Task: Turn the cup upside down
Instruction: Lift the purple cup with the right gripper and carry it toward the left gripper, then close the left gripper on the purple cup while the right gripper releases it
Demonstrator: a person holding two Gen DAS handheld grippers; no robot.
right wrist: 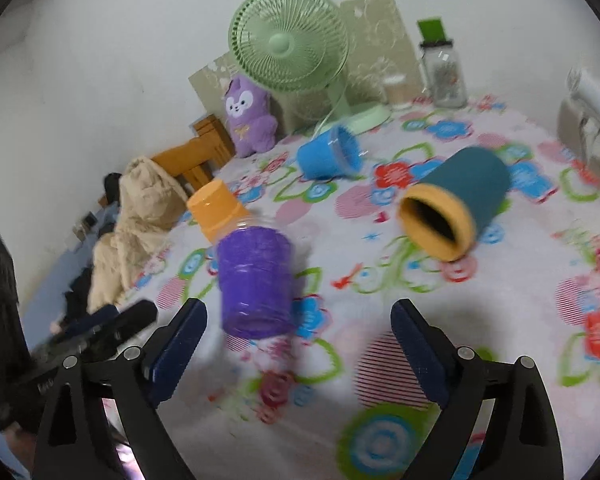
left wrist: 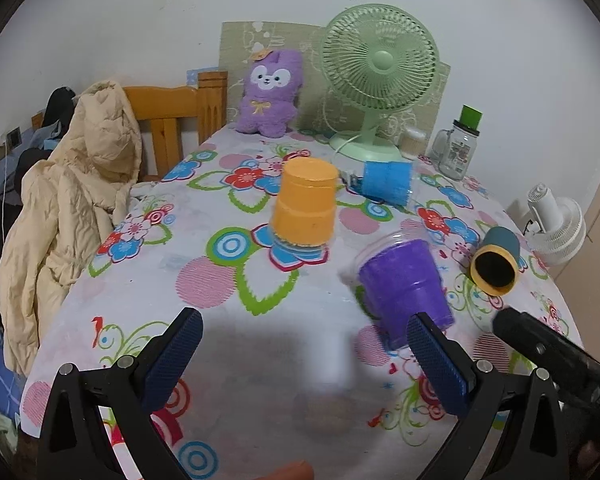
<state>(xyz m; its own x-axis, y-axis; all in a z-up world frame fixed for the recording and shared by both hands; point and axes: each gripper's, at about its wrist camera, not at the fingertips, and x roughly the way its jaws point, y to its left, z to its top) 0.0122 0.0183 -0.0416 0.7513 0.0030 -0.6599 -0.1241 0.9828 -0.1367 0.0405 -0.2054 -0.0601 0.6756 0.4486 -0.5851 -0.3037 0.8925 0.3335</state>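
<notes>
1. Left wrist view: the left gripper (left wrist: 304,356) has its fingers (left wrist: 172,356) spread wide with nothing between them, hovering above the table (left wrist: 220,280).
2. Same view: the purple cup (left wrist: 406,284) appears wide mouth up and tilted, just ahead of the right-hand finger; whether it rests on the cloth cannot be told. It is blurred.
3. Same view: the orange cup (left wrist: 305,208) stands mouth down, so it is judged already flipped. The blue cup (left wrist: 386,182) and the teal cup (left wrist: 496,266) lie on their sides.
4. Right wrist view: the right gripper (right wrist: 298,352) is likewise released and empty; the purple cup (right wrist: 256,284) sits near its left finger, not grasped.
5. Judgement: one cup inverted; the purple, blue (right wrist: 328,154) and teal (right wrist: 454,208) cups remain.
</notes>
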